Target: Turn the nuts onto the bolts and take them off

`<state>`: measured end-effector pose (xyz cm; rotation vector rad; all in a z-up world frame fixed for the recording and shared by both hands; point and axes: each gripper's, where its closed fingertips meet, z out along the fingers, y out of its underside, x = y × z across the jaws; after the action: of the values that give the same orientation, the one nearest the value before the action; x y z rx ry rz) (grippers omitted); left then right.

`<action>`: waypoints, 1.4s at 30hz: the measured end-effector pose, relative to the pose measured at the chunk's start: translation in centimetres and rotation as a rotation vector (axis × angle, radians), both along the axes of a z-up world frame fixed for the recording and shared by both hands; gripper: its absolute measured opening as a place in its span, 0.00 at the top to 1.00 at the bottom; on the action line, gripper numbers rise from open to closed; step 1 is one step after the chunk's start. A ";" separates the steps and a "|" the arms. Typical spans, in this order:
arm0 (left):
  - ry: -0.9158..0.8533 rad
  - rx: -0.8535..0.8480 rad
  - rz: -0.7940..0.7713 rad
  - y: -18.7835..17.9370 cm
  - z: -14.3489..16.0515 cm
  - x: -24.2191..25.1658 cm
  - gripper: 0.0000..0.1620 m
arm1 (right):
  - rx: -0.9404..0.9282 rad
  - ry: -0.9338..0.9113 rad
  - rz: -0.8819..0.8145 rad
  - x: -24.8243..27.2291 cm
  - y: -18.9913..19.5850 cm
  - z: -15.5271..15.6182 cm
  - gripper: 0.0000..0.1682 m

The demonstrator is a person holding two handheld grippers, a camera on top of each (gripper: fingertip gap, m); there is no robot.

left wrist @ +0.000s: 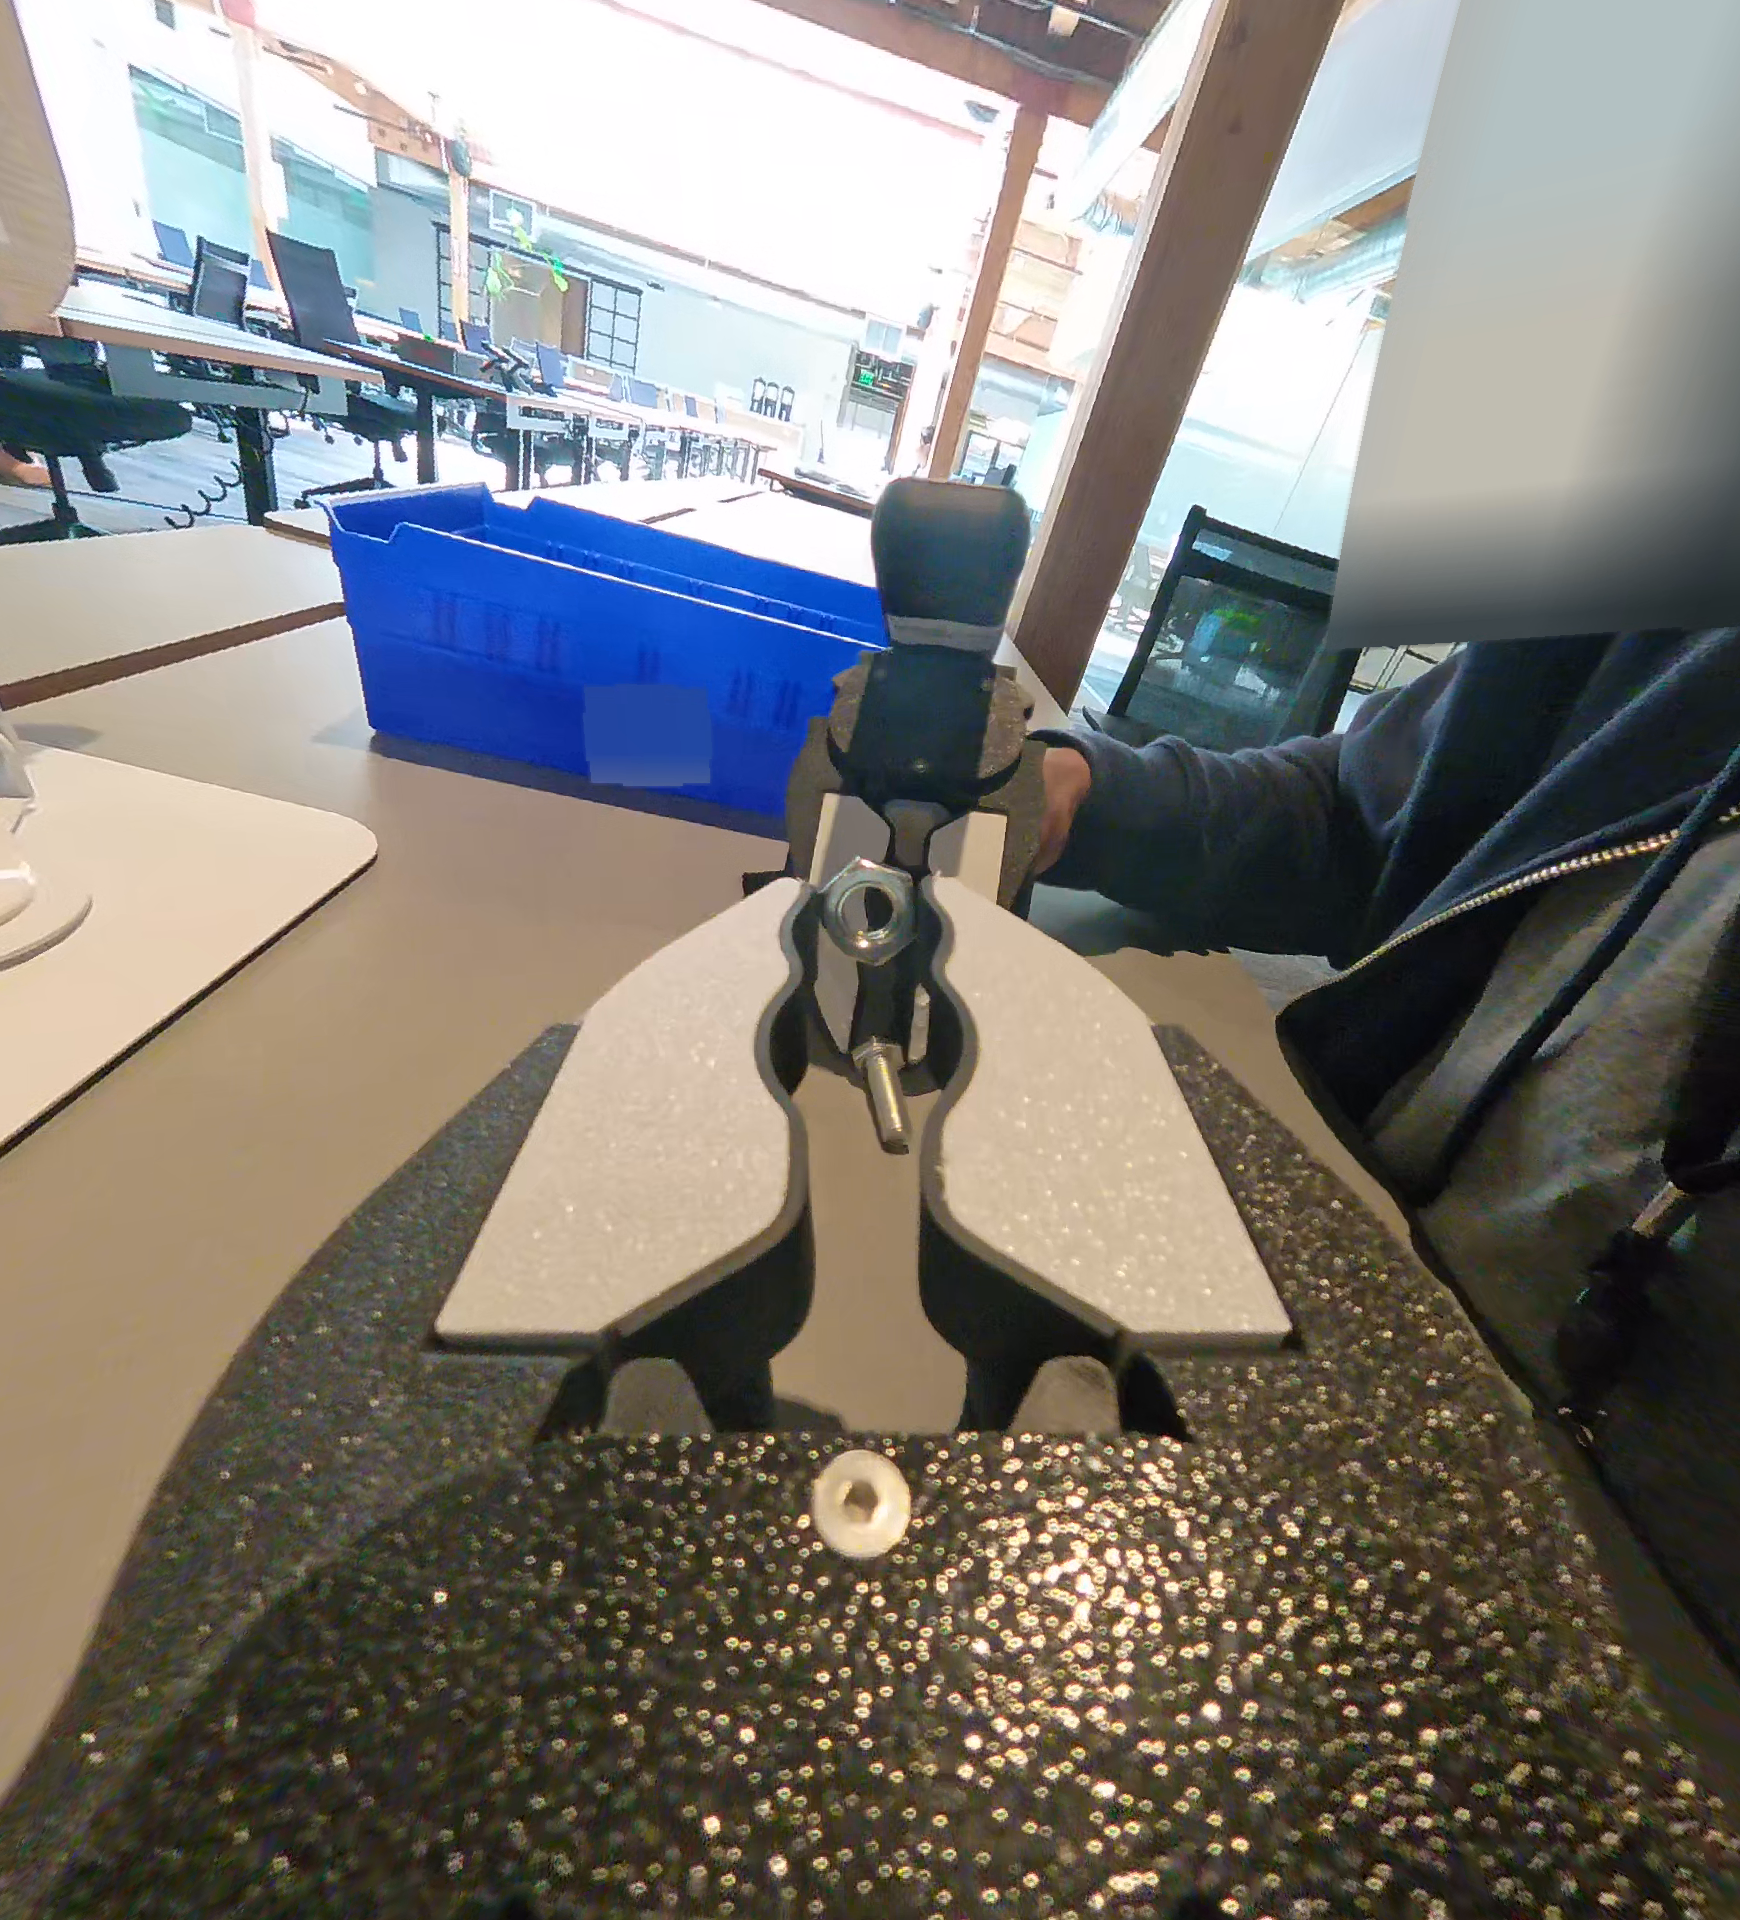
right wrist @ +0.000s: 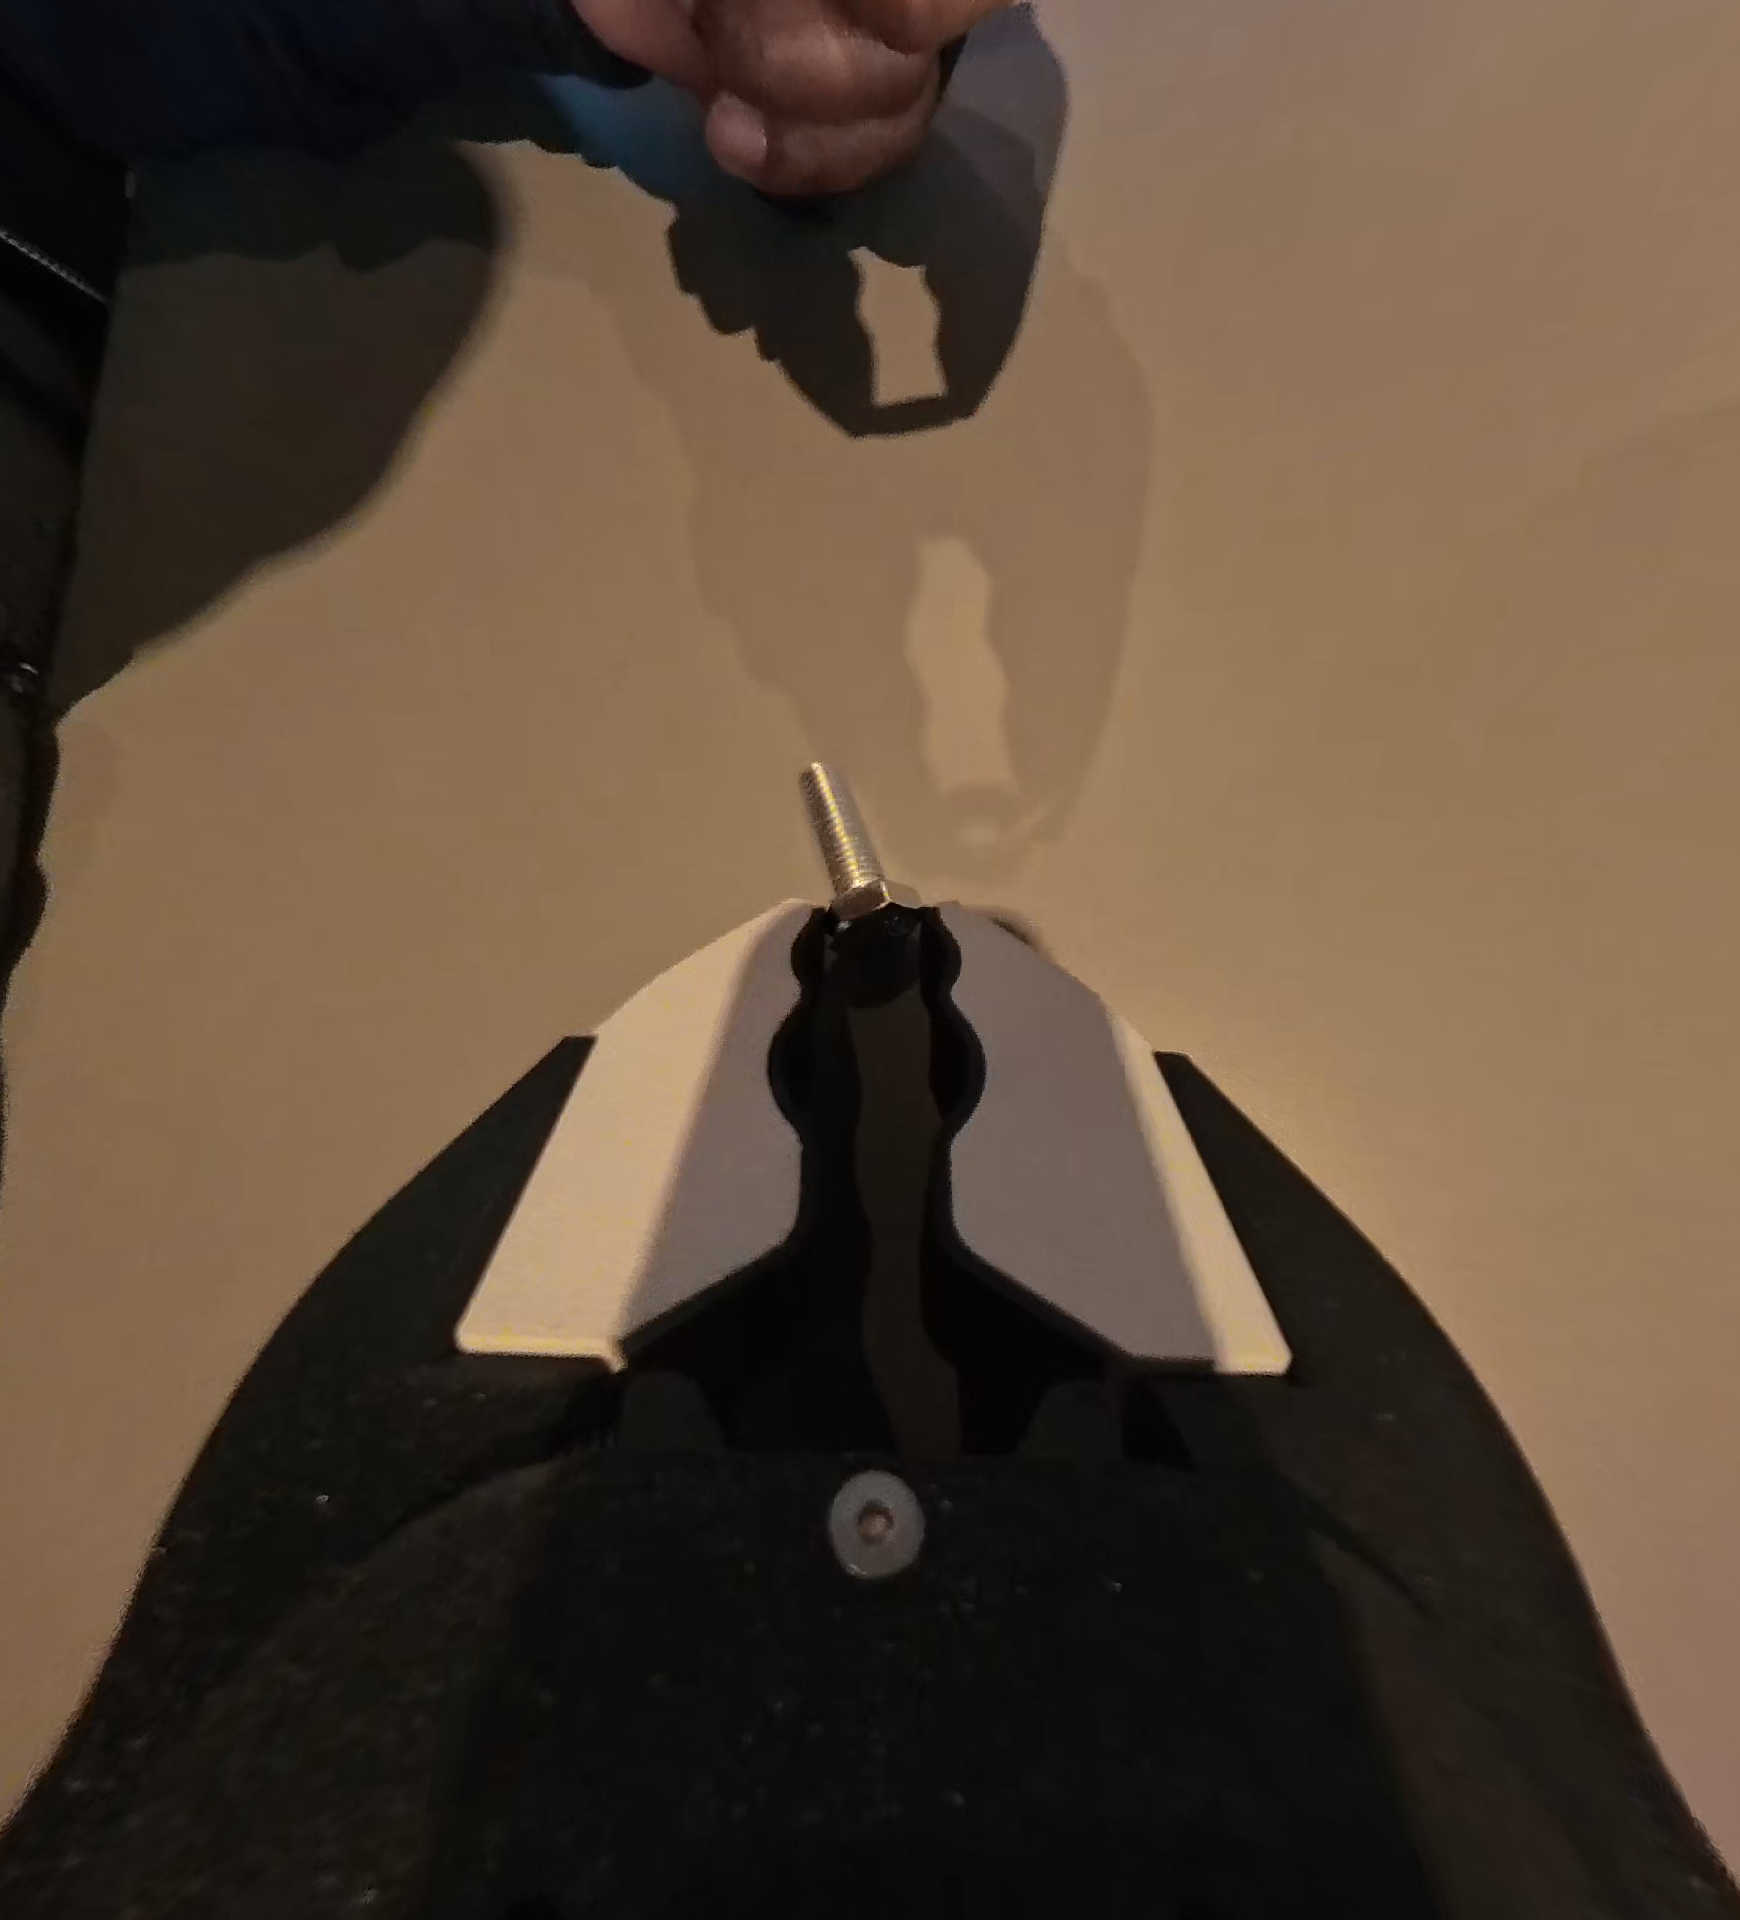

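Observation:
In the left wrist view my left gripper [left wrist: 864,891] is shut on a silver hex nut [left wrist: 872,952], pinched at its fingertips with the hole facing me. Just beyond and below it, my right gripper [left wrist: 876,1023] points back toward me and holds a silver bolt [left wrist: 885,1101], threaded end toward the nut, a short gap apart. In the right wrist view my right gripper [right wrist: 871,916] is shut on the bolt's head, and the shaft [right wrist: 833,831] sticks out over the tan table [right wrist: 1365,727]. The left gripper [right wrist: 991,239] shows at the top in a hand; the nut is hidden there.
A blue plastic bin [left wrist: 554,644] stands on the table behind the grippers. A white monitor stand base [left wrist: 139,862] lies at the left. The person's dark hooded jacket [left wrist: 1572,987] fills the right side, close to the table edge. My right fingertips sit around 15 cm from my left ones.

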<state>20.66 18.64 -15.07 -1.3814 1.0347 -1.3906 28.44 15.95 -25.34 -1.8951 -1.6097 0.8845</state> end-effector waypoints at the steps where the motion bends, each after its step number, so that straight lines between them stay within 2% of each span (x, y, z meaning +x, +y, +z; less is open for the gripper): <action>1: 0.002 0.000 0.001 0.0 0.0 0.0 0.89 | 0.010 -0.001 -0.005 0.0 0.1 0.0 0.90; 10: -0.033 -0.025 0.011 0.1 0.3 0.1 0.89 | 0.075 0.033 -0.018 -2.3 0.6 0.6 0.90; 14: -0.050 -0.039 0.014 0.1 0.5 0.1 0.89 | 0.079 0.076 -0.028 -2.9 1.0 1.2 1.00; 19: -0.046 -0.040 0.027 0.3 0.4 0.0 0.89 | 0.057 0.055 -0.006 -2.9 0.6 0.9 1.00; 25: -0.052 -0.047 0.037 0.6 0.4 -0.3 0.89 | 0.089 0.045 0.131 -4.2 -0.8 0.9 0.91; 28: -0.041 -0.037 0.038 0.5 0.4 -0.3 0.89 | 0.138 -0.006 0.253 -4.8 -0.9 0.6 0.90; 31: -0.026 -0.019 0.048 0.5 0.3 -0.5 0.89 | 0.201 -0.082 0.307 -5.0 -0.6 -0.1 0.89; 35: -0.035 -0.018 0.064 0.6 0.6 -1.1 0.89 | 0.288 -0.097 0.268 -5.3 -0.6 -0.7 0.83; 37: -0.044 -0.019 0.066 0.7 0.9 -1.3 0.89 | 0.321 -0.089 0.217 -5.4 -0.6 -0.6 0.76; 42: -0.069 -0.025 0.073 0.8 1.5 -1.8 0.89 | 0.435 -0.118 0.110 -5.9 -0.5 -0.2 0.72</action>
<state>18.87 19.49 -13.53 -1.3666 0.9161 -1.3915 22.52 15.41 -25.58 -1.5881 -1.8158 0.4202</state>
